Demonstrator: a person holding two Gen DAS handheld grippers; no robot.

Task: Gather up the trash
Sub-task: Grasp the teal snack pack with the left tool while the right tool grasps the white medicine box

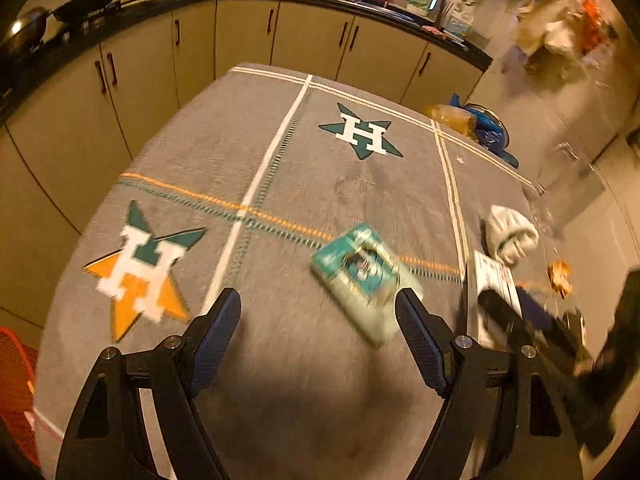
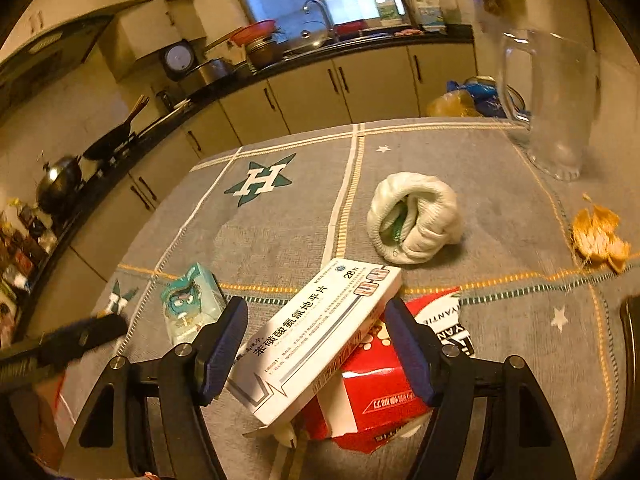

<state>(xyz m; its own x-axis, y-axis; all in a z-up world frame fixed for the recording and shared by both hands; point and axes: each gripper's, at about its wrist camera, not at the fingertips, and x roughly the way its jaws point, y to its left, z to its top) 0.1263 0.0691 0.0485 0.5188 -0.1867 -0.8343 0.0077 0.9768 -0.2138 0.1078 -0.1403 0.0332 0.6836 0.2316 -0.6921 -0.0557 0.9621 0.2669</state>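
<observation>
A teal box (image 1: pixel 360 276) lies on the grey tablecloth (image 1: pixel 288 184), just ahead of my left gripper (image 1: pixel 320 304), whose right finger sits beside it. That gripper is open with nothing between its jaws. In the right wrist view a white medicine box (image 2: pixel 320 332) lies slanted between the fingers of my right gripper (image 2: pixel 316 316), resting on a red carton (image 2: pixel 372 392). The pads stand close at its sides without clearly pressing. A rolled white cloth (image 2: pixel 412 216) and orange peel (image 2: pixel 596 236) lie beyond. The teal box (image 2: pixel 188 304) and the blurred left gripper (image 2: pixel 80 336) show at the left.
A clear glass jug (image 2: pixel 552 100) stands at the table's far right corner. Beyond the table's far edge sit a blue bag (image 1: pixel 492 132) and kitchen cabinets (image 1: pixel 240 36). An orange mesh basket (image 1: pixel 16 380) sits low at the left.
</observation>
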